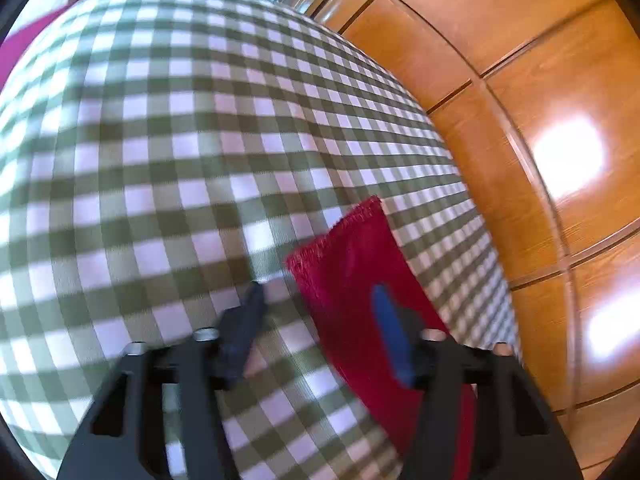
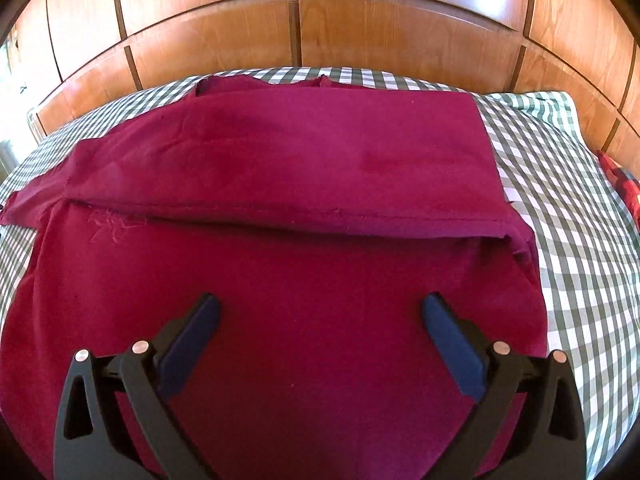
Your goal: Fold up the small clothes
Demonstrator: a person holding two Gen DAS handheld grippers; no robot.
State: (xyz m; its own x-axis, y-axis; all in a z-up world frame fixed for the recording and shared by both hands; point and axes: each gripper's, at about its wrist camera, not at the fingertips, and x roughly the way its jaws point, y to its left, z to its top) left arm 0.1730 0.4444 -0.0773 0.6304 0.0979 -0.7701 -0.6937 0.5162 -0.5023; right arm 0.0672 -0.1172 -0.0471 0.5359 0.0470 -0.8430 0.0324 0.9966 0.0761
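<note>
A dark red garment [image 2: 280, 160] lies spread on the green-and-white checked sheet [image 2: 560, 208], with its far part folded over toward me along a straight hem. My right gripper [image 2: 320, 312] hovers over the near part, jaws wide open and nothing between them. In the left wrist view, a narrow dark red strip of cloth [image 1: 344, 256] with a frayed end lies on the checked sheet [image 1: 180, 140]. My left gripper [image 1: 316, 292] is over it, fingers apart. The right finger [image 1: 390, 328] sits above the strip, and the pads press on nothing. This view is blurred.
Glossy wooden panels [image 2: 320, 24] rise behind the bed and also fill the right side as wooden panels [image 1: 540, 100]. A red patterned item [image 2: 618, 178] lies at the sheet's right edge. A patch of magenta cloth [image 1: 24, 48] shows at the far left.
</note>
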